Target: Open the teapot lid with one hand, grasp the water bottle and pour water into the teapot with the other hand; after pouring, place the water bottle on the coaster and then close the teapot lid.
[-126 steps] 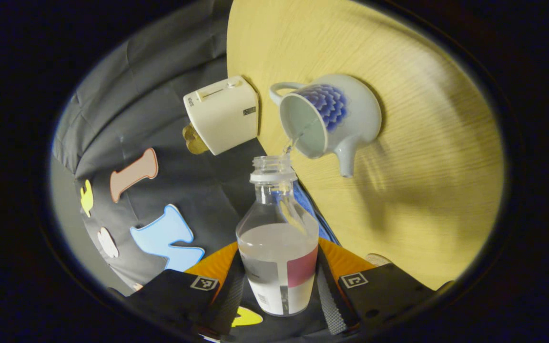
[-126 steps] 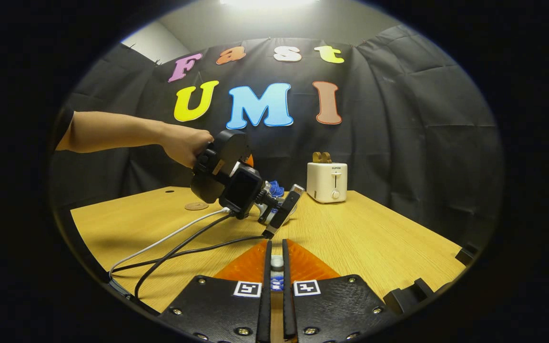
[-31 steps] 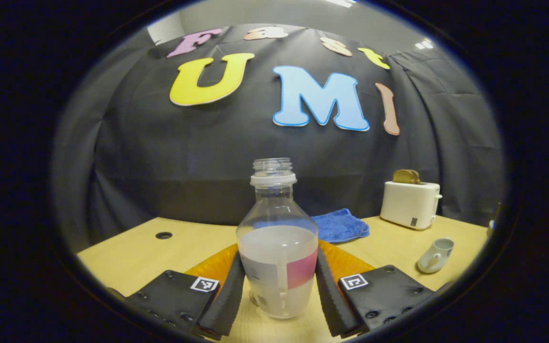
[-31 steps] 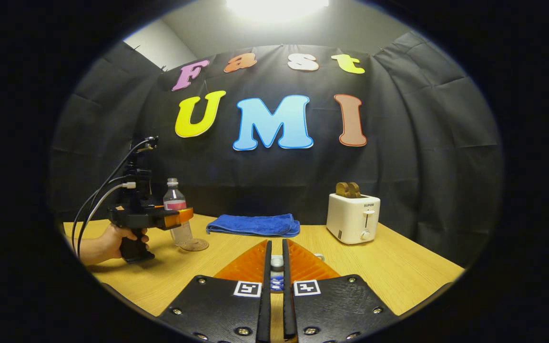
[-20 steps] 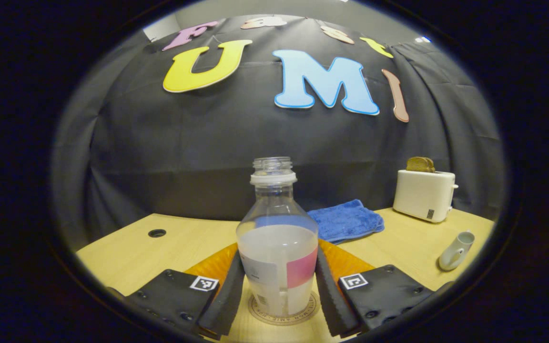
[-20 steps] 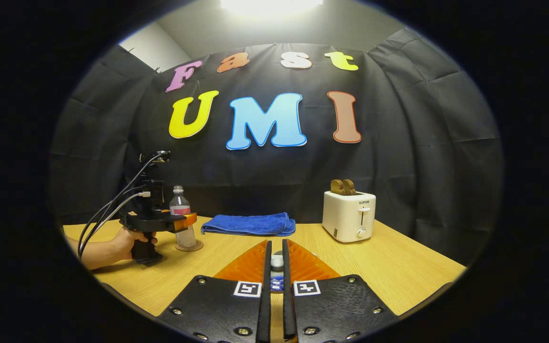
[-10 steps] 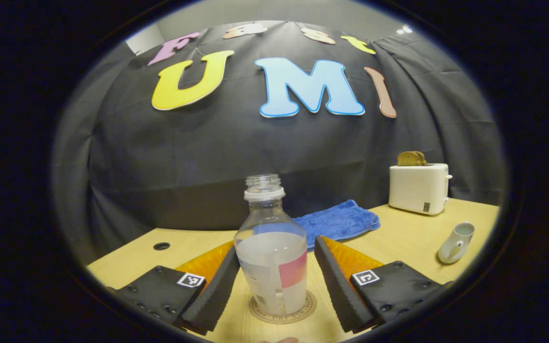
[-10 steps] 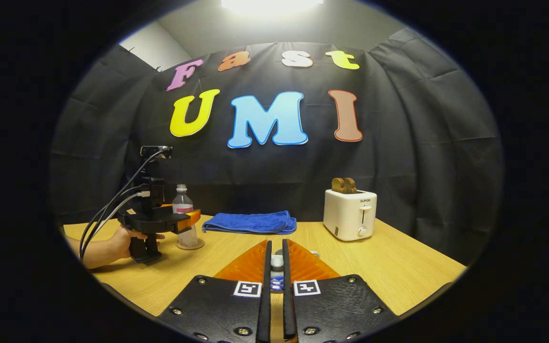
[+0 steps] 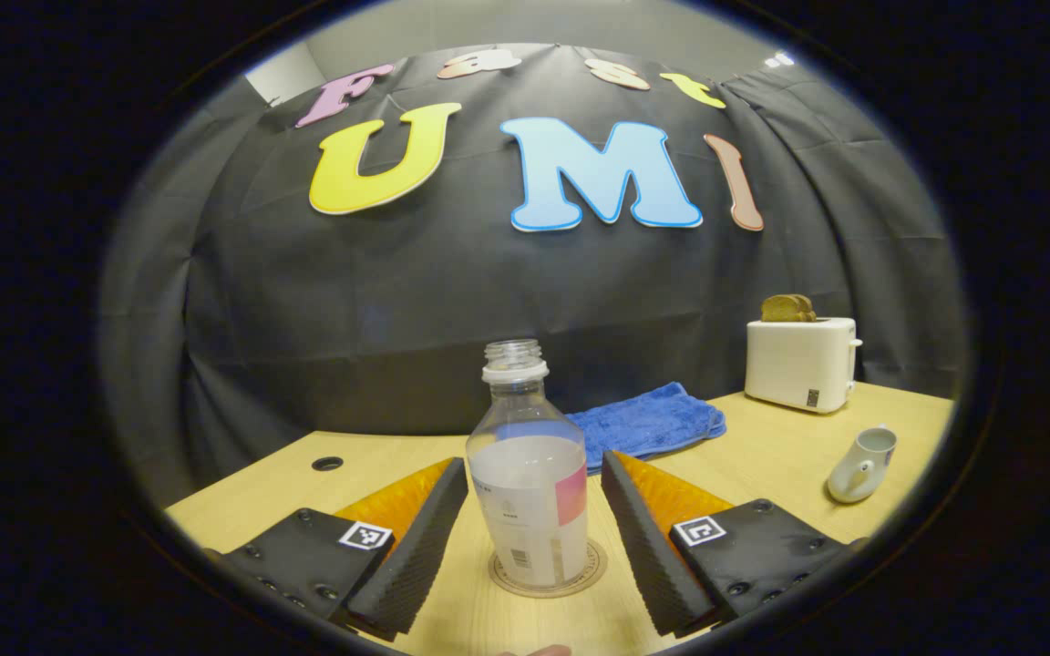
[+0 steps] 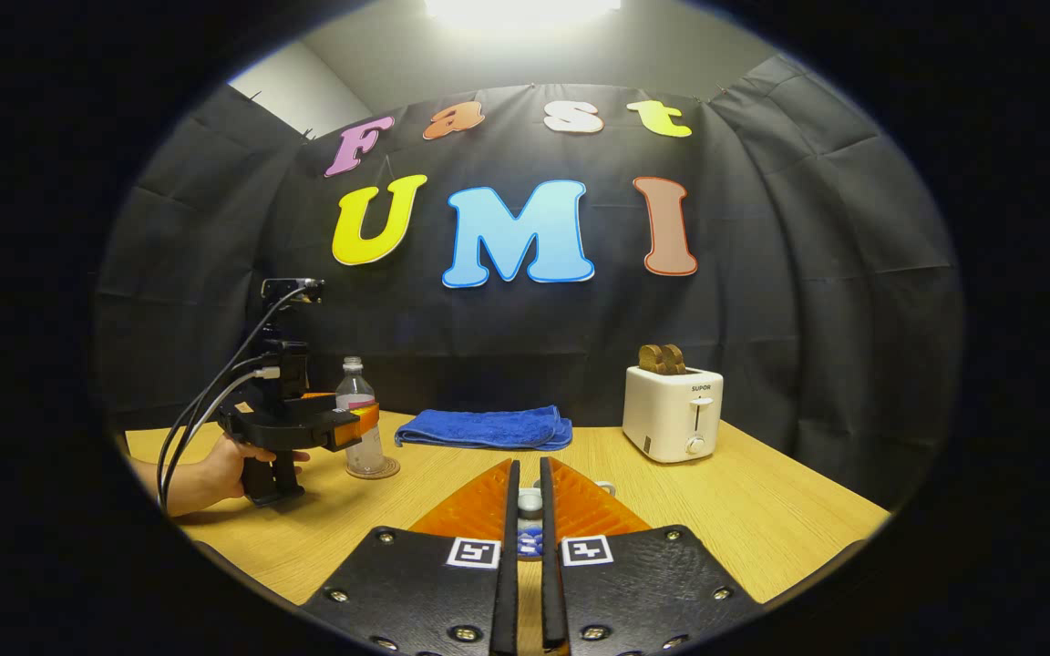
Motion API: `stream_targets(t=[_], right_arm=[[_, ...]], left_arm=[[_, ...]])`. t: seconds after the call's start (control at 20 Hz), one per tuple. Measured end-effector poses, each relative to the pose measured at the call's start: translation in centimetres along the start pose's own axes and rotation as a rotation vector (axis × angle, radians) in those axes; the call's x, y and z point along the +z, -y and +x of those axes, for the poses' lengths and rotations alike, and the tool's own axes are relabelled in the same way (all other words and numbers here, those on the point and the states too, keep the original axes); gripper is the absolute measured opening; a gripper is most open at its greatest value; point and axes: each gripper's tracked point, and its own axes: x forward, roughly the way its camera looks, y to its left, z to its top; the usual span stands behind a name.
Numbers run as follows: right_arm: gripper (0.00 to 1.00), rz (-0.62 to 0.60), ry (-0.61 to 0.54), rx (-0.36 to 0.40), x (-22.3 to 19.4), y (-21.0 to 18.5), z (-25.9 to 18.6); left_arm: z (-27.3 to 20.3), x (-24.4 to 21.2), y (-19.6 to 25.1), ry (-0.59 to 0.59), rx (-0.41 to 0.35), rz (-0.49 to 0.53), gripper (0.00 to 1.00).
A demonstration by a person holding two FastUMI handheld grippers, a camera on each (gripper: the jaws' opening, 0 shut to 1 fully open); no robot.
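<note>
The clear plastic water bottle (image 9: 530, 492) stands upright on the round coaster (image 9: 591, 567), low centre of the left gripper view, between the spread fingers of the left hand-held gripper (image 9: 534, 538). The right hand-held gripper (image 10: 530, 538), pinching the small white teapot lid (image 10: 530, 500), should lower it squarely onto the open white teapot (image 9: 862, 453) at lower right.

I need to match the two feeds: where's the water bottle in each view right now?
Left gripper view: water bottle bottom centre, upright on the coaster, between the open left tongs.
Right gripper view: water bottle far left, mid-height, on the table.
Shared landmark: the blue towel, just right of the bottle.
</note>
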Motion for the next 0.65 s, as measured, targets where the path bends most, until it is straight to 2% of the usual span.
stream_targets(t=[0.2,0.4,0.65], right_arm=[[0.1,-0.006,0.02,-0.023,0.3,1.1,2.0],[0.1,0.015,0.028,-0.043,-0.1,2.3,6.3],[0.1,0.018,-0.056,-0.074,-3.5,3.4,11.2]], left_arm=[[-3.4,-0.2,0.3,0.005,0.004,0.013,1.0],[-7.1,-0.8,0.8,-0.021,0.012,-0.006,1.0],[-11.2,1.4,1.2,0.036,0.013,-0.018,1.0]])
